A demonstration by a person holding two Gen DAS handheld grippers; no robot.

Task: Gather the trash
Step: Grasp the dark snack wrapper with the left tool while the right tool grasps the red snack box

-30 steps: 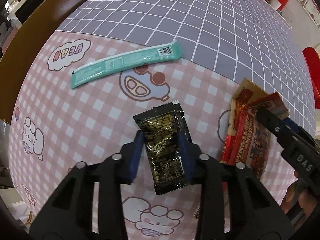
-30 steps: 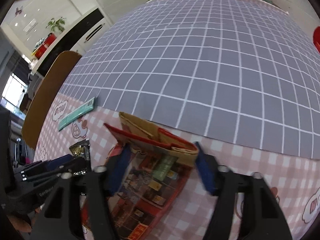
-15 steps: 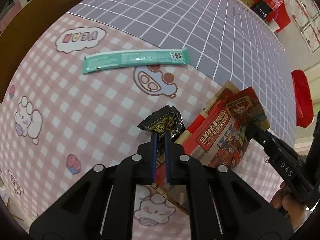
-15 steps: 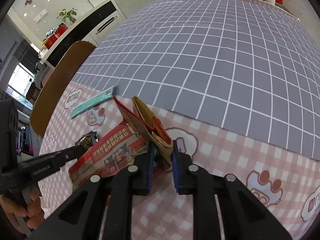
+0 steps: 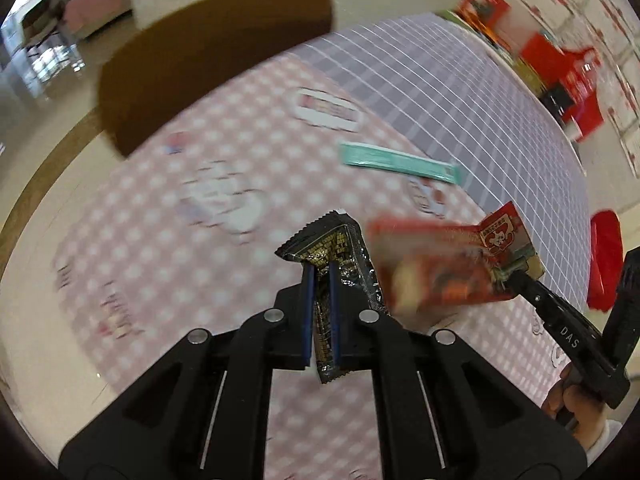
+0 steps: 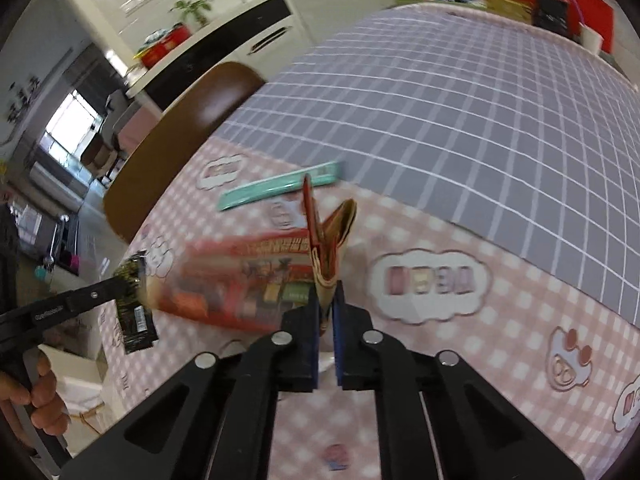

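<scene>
Left tongs: the left tongs are clamped on the black sachet, its crinkled top sticking out past the blue pads and its lower end hanging below them, clear of the counter.
Right tongs: the right tongs are pinched shut on one folded end of the red box, which swings out sideways in the air, blurred.
What changed: a second ago both pairs stood open around their pieces, which lay flat on the pink checked cloth; half a second ago the jaws had closed; now both pieces are off the surface and carried.
Meaning for the task: two of the three bits of trash look secured, so I judge the pick-up step done and the carry to a bin next; no bin shows in either view.
Against the earlier frame: the views have swung toward the brown chair and the counter edge, and the cloth is smeared with motion.
Left behind: the teal wrapper lies flat where the pink cloth meets the grey grid cloth, untouched and in the same spot.
</scene>
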